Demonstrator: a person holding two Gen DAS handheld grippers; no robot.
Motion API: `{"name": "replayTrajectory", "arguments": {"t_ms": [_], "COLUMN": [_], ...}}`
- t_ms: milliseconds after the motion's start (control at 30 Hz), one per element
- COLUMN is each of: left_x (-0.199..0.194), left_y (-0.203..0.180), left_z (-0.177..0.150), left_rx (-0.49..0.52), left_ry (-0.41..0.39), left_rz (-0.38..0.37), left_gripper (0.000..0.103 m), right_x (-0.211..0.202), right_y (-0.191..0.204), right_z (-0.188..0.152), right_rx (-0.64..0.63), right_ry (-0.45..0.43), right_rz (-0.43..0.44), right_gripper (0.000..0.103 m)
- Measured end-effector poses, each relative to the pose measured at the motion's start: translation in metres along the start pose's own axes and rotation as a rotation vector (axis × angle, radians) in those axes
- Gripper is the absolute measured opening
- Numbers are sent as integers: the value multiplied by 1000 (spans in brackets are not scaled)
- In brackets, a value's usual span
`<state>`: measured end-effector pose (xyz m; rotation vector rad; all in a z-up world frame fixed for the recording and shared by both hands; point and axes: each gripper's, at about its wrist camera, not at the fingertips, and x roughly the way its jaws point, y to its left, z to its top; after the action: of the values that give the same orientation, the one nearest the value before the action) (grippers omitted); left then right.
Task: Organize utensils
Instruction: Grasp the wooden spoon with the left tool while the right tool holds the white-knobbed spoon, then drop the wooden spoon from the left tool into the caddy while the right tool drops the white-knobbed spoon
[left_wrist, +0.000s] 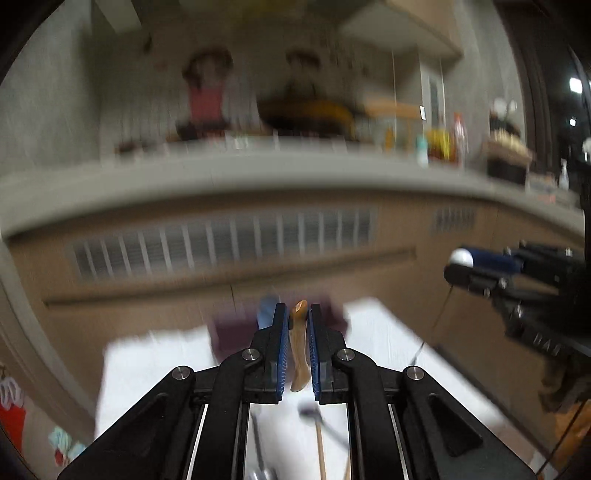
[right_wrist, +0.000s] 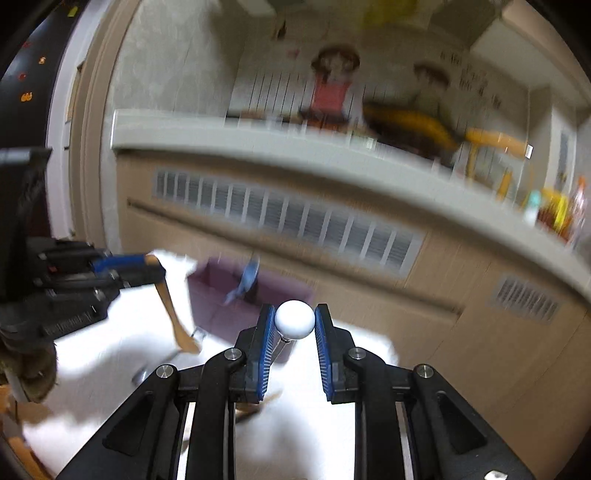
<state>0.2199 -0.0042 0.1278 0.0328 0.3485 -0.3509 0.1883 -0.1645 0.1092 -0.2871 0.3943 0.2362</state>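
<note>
My left gripper (left_wrist: 298, 314) is shut on a wooden utensil (left_wrist: 300, 347) and holds it in the air above the white table (left_wrist: 155, 354). In the right wrist view the same wooden utensil (right_wrist: 173, 314) hangs down from the left gripper (right_wrist: 147, 267). My right gripper (right_wrist: 294, 314) is shut on a utensil with a white ball-shaped end (right_wrist: 294, 319) and a thin metal stem. It also shows in the left wrist view (left_wrist: 461, 264) at the right. A dark purple holder (right_wrist: 236, 295) with a blue utensil (right_wrist: 245, 278) in it stands at the table's far edge.
More utensils lie on the white table below the left gripper (left_wrist: 321, 435). Behind the table runs a beige cabinet with vent grilles (left_wrist: 221, 243) under a grey counter (left_wrist: 258, 173) crowded with bottles and objects. Both views are motion-blurred.
</note>
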Motion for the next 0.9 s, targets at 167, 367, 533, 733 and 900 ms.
{"name": "replayTrajectory", "arguments": {"t_ms": [167,367,533,733,900], "left_x": [3,46,88,135,158], "left_y": [19,44,58,77,82], "left_z": [64,78,51,9,-23], "left_rx": [0,-15,-44,-114,-146], "left_ry": [-117,-77,19,157,231], "left_rz": [14,17,-1,-31,-22], "left_gripper": [11,11,11,11,11], "right_x": [-2,46,103,167,200], "right_y": [-9,-7,4,16,16], "right_z": [68,103,86,52,25], "right_rx": [-72,-113,-129,-115,-75], "right_ry": [-117,-104,-24,116,211], "right_rz": [-62,-90,-64,1,61], "right_gripper": [20,21,20,21,21]}}
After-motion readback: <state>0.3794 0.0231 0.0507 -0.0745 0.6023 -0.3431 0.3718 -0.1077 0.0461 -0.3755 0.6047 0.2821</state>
